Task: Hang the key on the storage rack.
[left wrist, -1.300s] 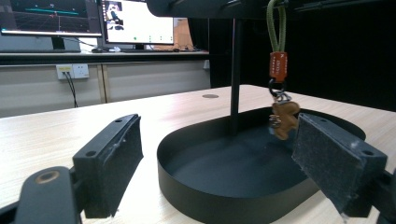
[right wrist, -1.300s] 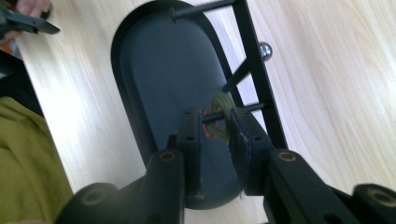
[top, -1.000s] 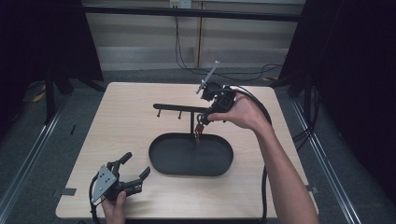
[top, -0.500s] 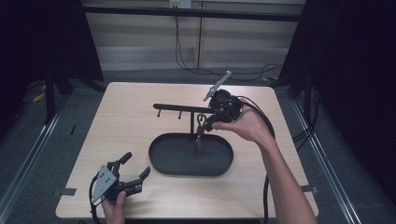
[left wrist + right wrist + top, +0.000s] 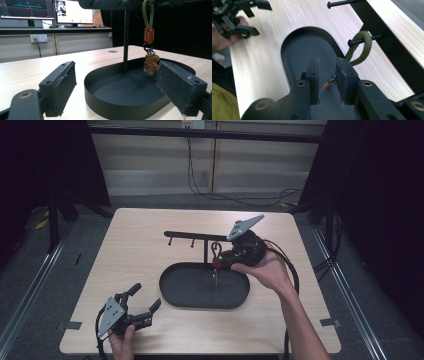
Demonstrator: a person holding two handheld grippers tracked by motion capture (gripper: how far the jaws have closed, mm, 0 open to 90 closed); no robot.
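Landmark: black oval tray (image 5: 200, 295), set on the wooden table (image 5: 140, 250) and carrying an upright post with a horizontal peg bar (image 5: 192, 236) above it.

Left gripper (image 5: 142, 306): held in the person's left hand (image 5: 122, 345), at the table's near edge, off the tray's left end and clear of it. Jaws spread wide, nothing between them. In the left gripper view the two black pads (image 5: 58, 87) frame the tray wall, with the post rising behind.

Keychain (image 5: 215, 265): hangs from a peg on the bar, directly over the tray's middle-right part. Left gripper view shows an olive cord loop (image 5: 148, 12) at top, an orange tag (image 5: 148, 35) below it, a metal ring, then a small brown figure charm (image 5: 151, 64) dangling above the tray floor, not touching it. In the right gripper view the loop (image 5: 362, 47) is seen threaded on the peg.

Right gripper (image 5: 222, 262): held in the right hand (image 5: 267, 270), just over the tray's right end, beside the post, grey plate on top. Right gripper view: jaws narrow, a small gap left, with the keychain's lower part lying between the pads (image 5: 344, 75). Cannot tell whether the pads actually press on it.

Cable (image 5: 292, 285) loops from this gripper past the tray's right side.
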